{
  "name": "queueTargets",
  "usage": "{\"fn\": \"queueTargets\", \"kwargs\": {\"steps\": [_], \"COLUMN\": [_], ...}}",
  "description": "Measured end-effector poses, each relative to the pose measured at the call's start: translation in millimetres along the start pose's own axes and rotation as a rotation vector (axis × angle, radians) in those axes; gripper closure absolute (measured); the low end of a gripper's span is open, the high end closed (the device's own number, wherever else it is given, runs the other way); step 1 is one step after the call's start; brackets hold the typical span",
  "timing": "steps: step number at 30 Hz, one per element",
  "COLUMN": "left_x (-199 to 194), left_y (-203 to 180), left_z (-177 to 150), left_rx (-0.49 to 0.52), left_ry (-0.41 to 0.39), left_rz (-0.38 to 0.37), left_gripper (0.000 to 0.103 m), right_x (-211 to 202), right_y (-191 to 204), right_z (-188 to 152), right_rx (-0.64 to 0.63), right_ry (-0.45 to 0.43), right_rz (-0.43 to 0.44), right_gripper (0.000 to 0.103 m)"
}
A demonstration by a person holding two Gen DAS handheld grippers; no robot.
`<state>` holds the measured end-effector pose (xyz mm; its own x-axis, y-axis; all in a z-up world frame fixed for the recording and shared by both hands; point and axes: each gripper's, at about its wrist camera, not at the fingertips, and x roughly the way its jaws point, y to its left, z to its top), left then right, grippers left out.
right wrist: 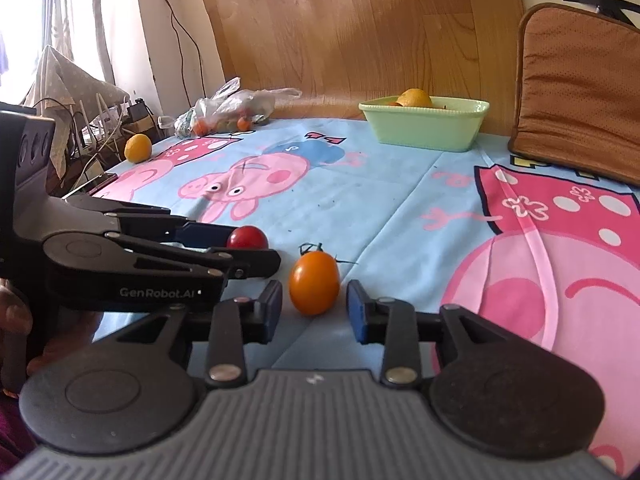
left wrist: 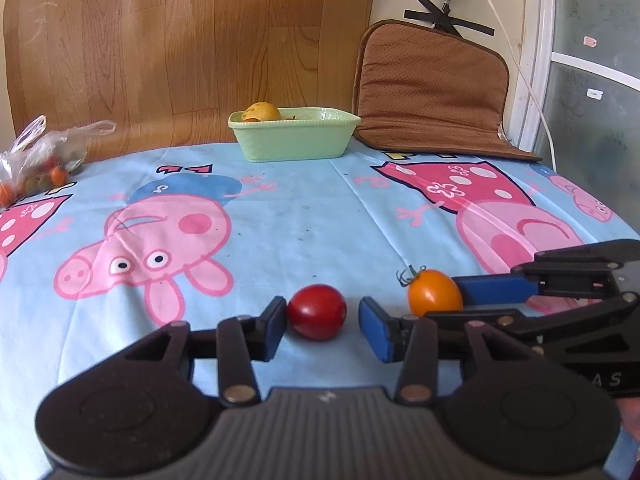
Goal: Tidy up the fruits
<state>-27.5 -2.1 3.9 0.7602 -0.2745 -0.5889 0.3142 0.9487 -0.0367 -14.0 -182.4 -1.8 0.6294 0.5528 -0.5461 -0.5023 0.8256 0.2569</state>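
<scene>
Soft daylight, blown-out window at left, fisheye-bent edges, dark corners, mild blur

Only the top of the yellow-orange fruit showed above the rim of the pale green plastic basket; whatever lay beneath stayed hidden. Contents of the clear plastic bag were cut by the left edge and too small to name, perhaps small tomatoes. Lower half of the round red tomato was hidden behind the black left gripper in the right wrist view.
</scene>
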Motion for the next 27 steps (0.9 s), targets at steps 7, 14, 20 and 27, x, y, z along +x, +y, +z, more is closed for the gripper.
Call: {"fn": "queueTargets", "kwargs": {"steps": [7, 14, 20, 27], "left_x": [0.0, 0.5, 1.3, 0.9], "left_y": [3.3, -0.9, -4.7, -5.6], "left_z": [0.8, -0.8, -2.8, -3.8], "left_rx": [-0.016, -0.002, 0.024, 0.031], "left_ry": [-0.003, -0.013, -0.023, -0.027], "left_rz": [-0.011, 0.003, 0.023, 0.029], "left_gripper": [0.067, 0.067, 0.066, 0.066], "right_x": [-0.8, -0.7, 2.4, 2.3], "right_y": [0.6, -6.0, -0.4, 1.1], "right_z": [0.3, 0.5, -1.8, -1.8], "right_rx": [-0.009, 0.024, 0.006, 0.004], "right_ry": [-0.026, -0.049, -0.035, -0.032], "right_rz": [-0.015, -0.056, -0.054, -0.059], "right_gripper": [0.073, 0.073, 0.072, 0.072]}}
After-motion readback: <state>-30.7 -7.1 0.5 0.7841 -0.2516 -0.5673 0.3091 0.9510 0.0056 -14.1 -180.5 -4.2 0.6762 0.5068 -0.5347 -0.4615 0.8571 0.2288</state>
